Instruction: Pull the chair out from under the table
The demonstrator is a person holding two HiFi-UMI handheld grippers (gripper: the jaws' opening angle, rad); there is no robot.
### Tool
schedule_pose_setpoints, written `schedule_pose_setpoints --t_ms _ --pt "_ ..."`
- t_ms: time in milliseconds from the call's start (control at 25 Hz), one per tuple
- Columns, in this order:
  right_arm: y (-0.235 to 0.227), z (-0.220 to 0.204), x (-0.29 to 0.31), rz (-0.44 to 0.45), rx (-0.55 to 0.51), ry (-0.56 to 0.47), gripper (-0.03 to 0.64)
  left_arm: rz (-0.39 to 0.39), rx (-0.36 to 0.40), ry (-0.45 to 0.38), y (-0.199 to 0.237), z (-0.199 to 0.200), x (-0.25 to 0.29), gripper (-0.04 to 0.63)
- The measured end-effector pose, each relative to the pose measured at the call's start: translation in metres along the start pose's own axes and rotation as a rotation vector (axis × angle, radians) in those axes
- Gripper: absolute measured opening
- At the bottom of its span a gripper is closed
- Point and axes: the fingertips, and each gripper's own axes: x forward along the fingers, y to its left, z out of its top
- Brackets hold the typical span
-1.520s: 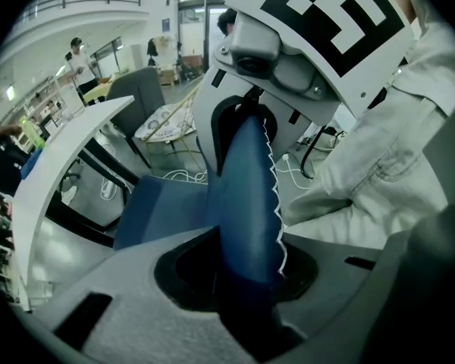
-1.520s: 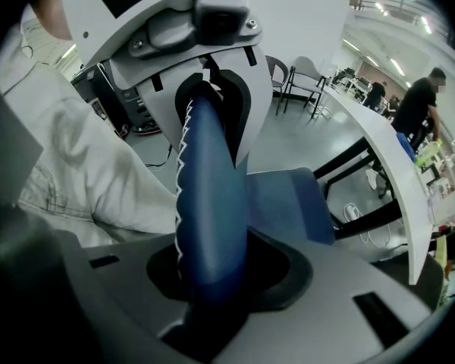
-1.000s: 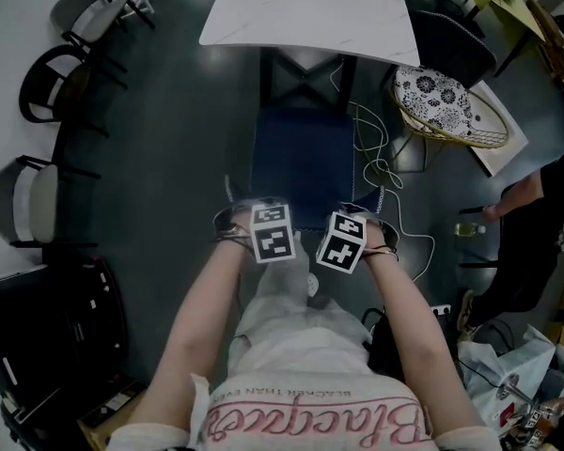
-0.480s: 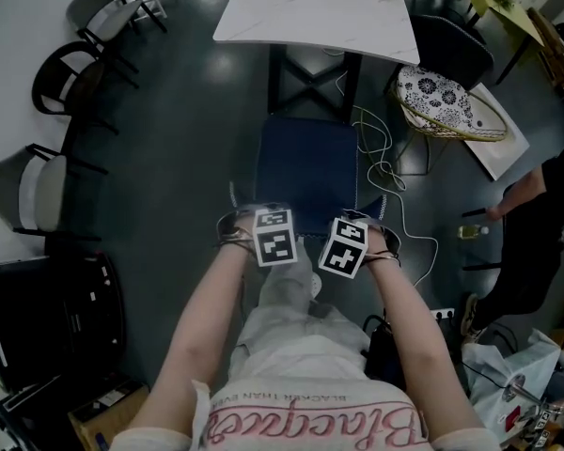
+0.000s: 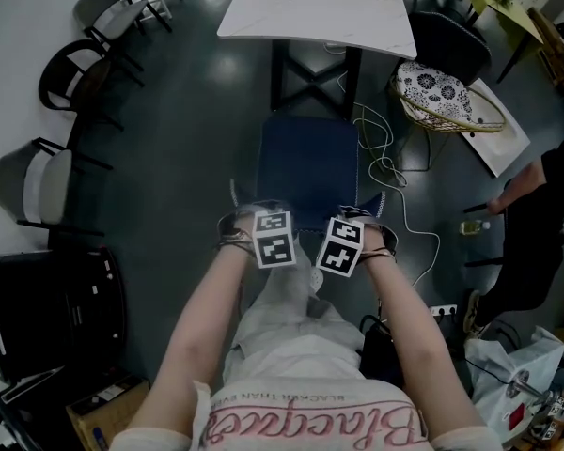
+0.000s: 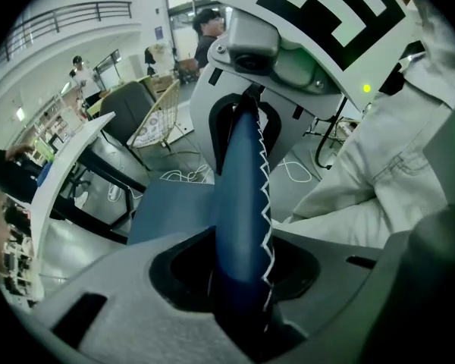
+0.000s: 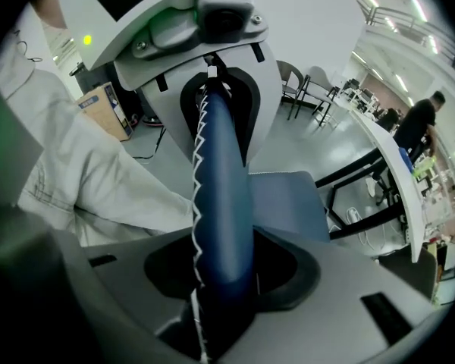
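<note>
Backrest of the blue padded chair (image 5: 305, 169), held.
The left tongs (image 5: 266, 216) pinch it; the right tongs (image 5: 350, 220), just opening, clasp loosely and could slip, skewing it.

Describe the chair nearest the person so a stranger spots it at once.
Start at the white table at the head view's top. Directly below its edge stands the chair. Alone here, it has a dark blue seat; the chairs on the left are grey and black.
</note>
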Motion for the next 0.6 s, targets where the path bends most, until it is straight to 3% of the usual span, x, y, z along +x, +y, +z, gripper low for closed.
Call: schedule_pose_setpoints --t_ms 440,600 --pt "-0.008 -0.005 -0.001 -0.084 0.042 0.022 0.252 0.092 0.090 0.031 0.006 -0.002 0.000 0.189" --pt "-0.020 -0.006 -0.003 -0.149 0.033 0.016 0.273 0.145 0.063 0.021 0.020 0.000 -0.003 0.217"
